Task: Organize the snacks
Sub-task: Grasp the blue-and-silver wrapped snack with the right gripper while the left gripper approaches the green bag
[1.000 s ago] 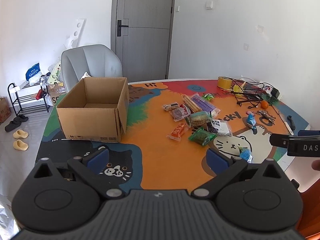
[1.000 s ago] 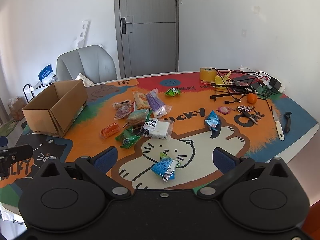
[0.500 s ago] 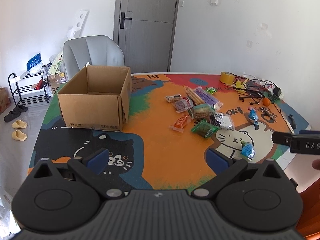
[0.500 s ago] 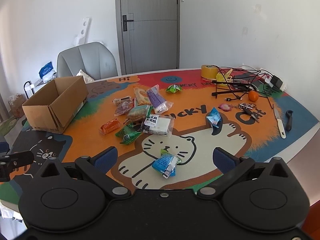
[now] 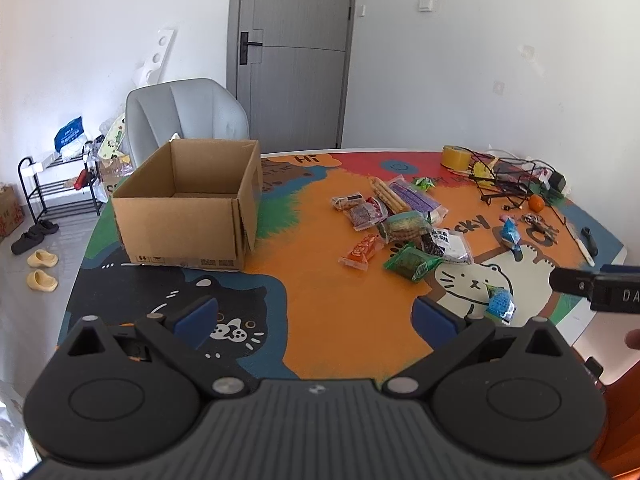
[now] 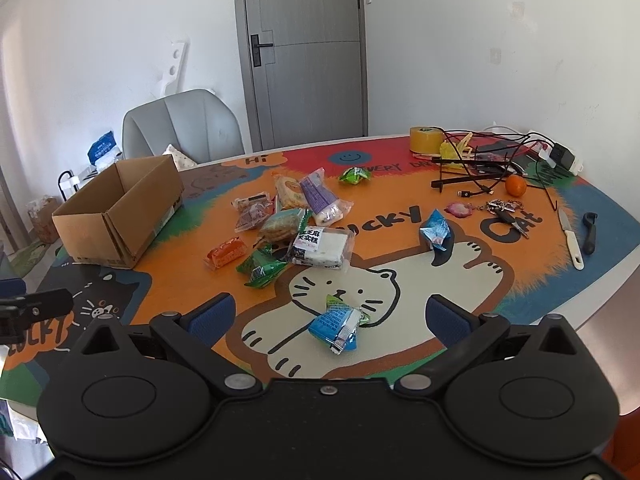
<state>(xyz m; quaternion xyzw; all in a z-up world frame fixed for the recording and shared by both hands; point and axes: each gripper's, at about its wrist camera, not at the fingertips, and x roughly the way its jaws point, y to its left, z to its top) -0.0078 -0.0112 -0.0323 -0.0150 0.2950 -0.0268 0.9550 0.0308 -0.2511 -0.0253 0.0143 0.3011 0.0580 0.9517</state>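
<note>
Since a moment ago, both views have pulled back and up a little, so we see more of the surface point(image 5: 320, 320); the snacks and the box lie where they were.

Our left gripper point(image 5: 316, 314) hangs over the near edge with its blue fingers point(image 5: 196, 314) spread wide and nothing between them. Our right gripper point(image 6: 330, 316) is wide open too and holds nothing. A blue snack pack point(image 6: 336, 326) lies on the surface under the gap, not touched by the fingers point(image 6: 446, 318).

One cardboard box point(image 5: 188, 204) stands open at the left side, and we see nothing inside it.

In the right view we count ten snack packs. Seven sit close in a pile point(image 6: 288, 220) in the middle: an orange pack point(image 6: 226, 253), a green pack point(image 6: 262, 268), a black and white pack point(image 6: 322, 246), a purple pack point(image 6: 318, 198) and three more. One small green pack point(image 6: 354, 176) lies alone behind the pile. A second blue pack point(image 6: 436, 230) lies to the right.

At the far right we see one yellow tape roll point(image 6: 426, 140), one orange fruit point(image 6: 515, 186), one white knife point(image 6: 571, 236), one bunch of keys point(image 6: 502, 210) and a tangle of black wires point(image 6: 480, 160).
</note>
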